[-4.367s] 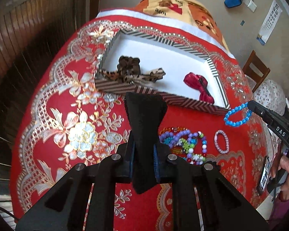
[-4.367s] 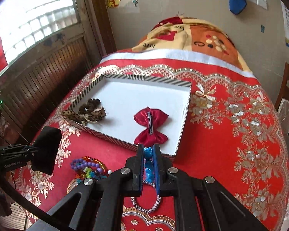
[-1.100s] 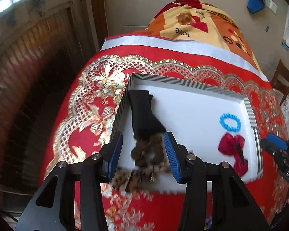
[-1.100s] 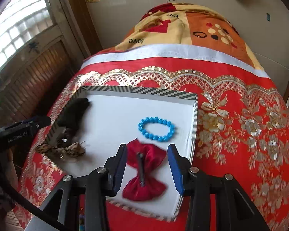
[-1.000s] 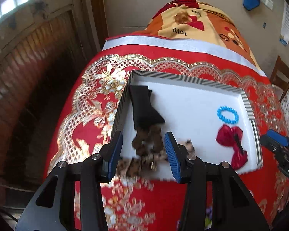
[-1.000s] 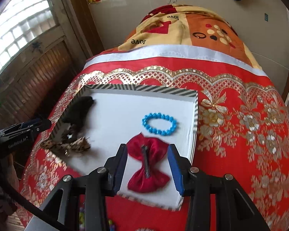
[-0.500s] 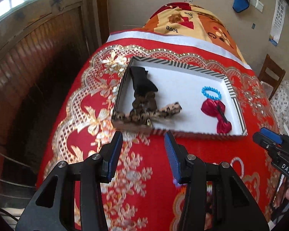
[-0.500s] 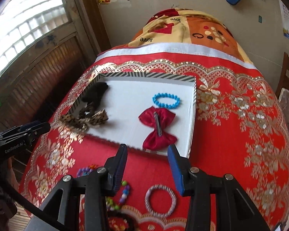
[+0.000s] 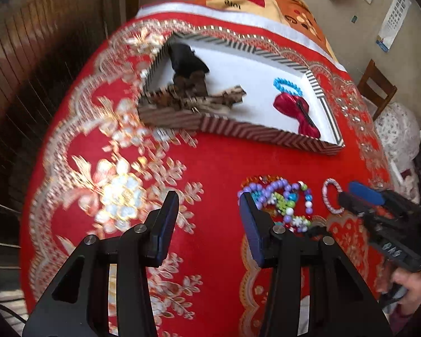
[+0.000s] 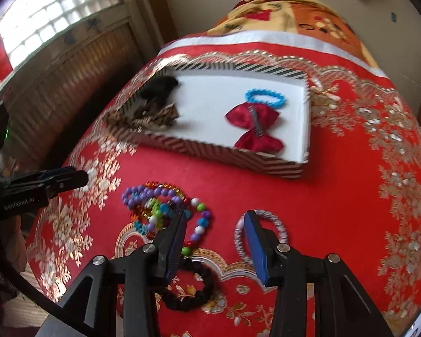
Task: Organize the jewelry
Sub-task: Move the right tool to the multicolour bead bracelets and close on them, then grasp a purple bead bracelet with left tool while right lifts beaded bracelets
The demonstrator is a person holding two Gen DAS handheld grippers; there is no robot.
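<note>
So both grippers are empty right now with jaws spread wide, hovering over the red cloth on the desk (image 10: 350, 185). The striped tray (image 10: 210, 147) in the upper middle of the right wrist view already holds the blue bead bracelet (image 10: 265, 97), the red bow (image 10: 255, 129), and dark hair pieces at its left end.

What's loose: a tangle of bead bracelets (image 10: 165, 210), a silver woven ring (image 10: 280, 226) and a black scrunchie (image 10: 193, 292), all low in the frame.

The key bit: the right gripper (image 10: 216, 241) sits between the tangle and the ring, with the ring just behind its right finger. I'd guess the ring goes next. The left gripper (image 9: 207, 221) has the tangle off its right fingertip, so it's closer to the beads.
</note>
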